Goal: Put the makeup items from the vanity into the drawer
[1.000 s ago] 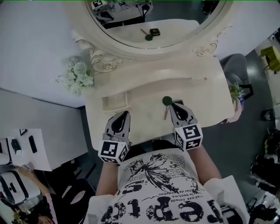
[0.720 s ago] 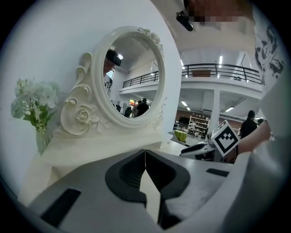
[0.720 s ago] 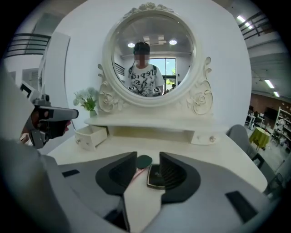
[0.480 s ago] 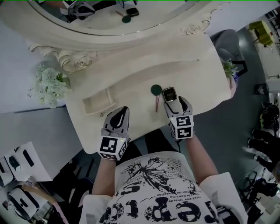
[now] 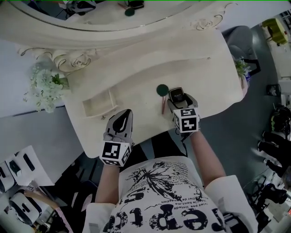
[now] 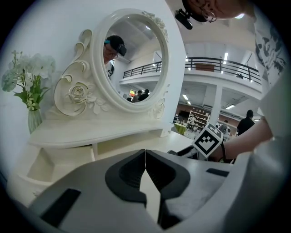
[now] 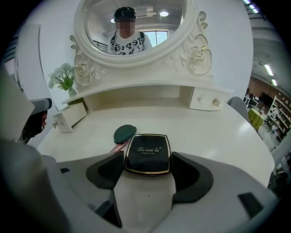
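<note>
The right claw [image 7: 146, 164], jaws just opened wide, straddled the black powder compact [image 7: 148, 150], lying squarely between them; the left claw [image 6: 145, 159] was closed, empty, farther off.

The person wears a white T-shirt [image 5: 163, 200] with short sleeves [image 5: 232, 200], printed in black with big blocky letters and a scratchy, butterfly-like drawing above them. A dark cap [image 7: 125, 12] sits on the head, and a thin dark band circles the right wrist. The left gripper [image 5: 123, 113] and the right gripper [image 5: 177, 101] are alike: smooth pale grey shells, rounded and tapering, with matte black fingers [image 7: 191, 175] set inside. Behind each shell sits a white cube [image 5: 186, 120] carrying bold black-and-white square markers.
</note>
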Demonstrator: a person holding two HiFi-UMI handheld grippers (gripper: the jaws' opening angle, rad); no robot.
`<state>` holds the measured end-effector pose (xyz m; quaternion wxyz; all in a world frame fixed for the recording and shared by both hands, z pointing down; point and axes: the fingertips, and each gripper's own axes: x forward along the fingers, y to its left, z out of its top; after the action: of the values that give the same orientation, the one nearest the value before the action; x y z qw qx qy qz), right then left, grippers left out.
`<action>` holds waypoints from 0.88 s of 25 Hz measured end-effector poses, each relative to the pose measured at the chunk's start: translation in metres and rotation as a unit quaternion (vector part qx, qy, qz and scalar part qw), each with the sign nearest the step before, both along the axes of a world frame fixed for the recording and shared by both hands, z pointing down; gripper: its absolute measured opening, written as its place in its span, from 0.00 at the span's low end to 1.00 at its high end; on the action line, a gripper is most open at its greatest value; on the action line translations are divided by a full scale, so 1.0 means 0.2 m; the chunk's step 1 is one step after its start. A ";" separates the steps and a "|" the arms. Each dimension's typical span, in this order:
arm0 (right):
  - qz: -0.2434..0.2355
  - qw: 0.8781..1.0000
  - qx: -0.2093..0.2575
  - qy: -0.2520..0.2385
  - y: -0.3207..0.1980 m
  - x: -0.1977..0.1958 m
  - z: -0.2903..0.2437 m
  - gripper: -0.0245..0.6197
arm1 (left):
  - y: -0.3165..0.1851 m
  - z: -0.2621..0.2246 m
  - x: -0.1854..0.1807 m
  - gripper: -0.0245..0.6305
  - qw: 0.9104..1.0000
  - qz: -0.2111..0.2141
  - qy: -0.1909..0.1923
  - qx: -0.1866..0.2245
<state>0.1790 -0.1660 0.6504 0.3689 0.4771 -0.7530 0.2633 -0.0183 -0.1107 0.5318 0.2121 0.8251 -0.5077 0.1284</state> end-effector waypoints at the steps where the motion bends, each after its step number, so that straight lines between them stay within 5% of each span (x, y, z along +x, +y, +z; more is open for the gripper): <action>1: 0.000 1.000 -0.002 0.000 0.00 0.01 0.00 0.56 | 0.00 0.00 0.00 0.07 1.000 0.001 -0.001 -0.001; 12: -0.024 0.999 0.036 -0.028 -0.03 -0.10 -0.25 0.54 | 0.01 -0.18 -0.10 0.07 0.999 -0.009 -0.008 0.031; 22: -0.117 0.986 0.082 -0.082 -0.01 -0.68 -0.59 0.54 | 0.16 -0.35 -0.47 0.07 0.995 -0.072 -0.021 0.065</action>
<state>0.0439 -0.1683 0.5330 0.2936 0.3907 -0.8507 0.1937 -0.1124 -0.0783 0.4608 0.1563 0.7953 -0.5777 0.0968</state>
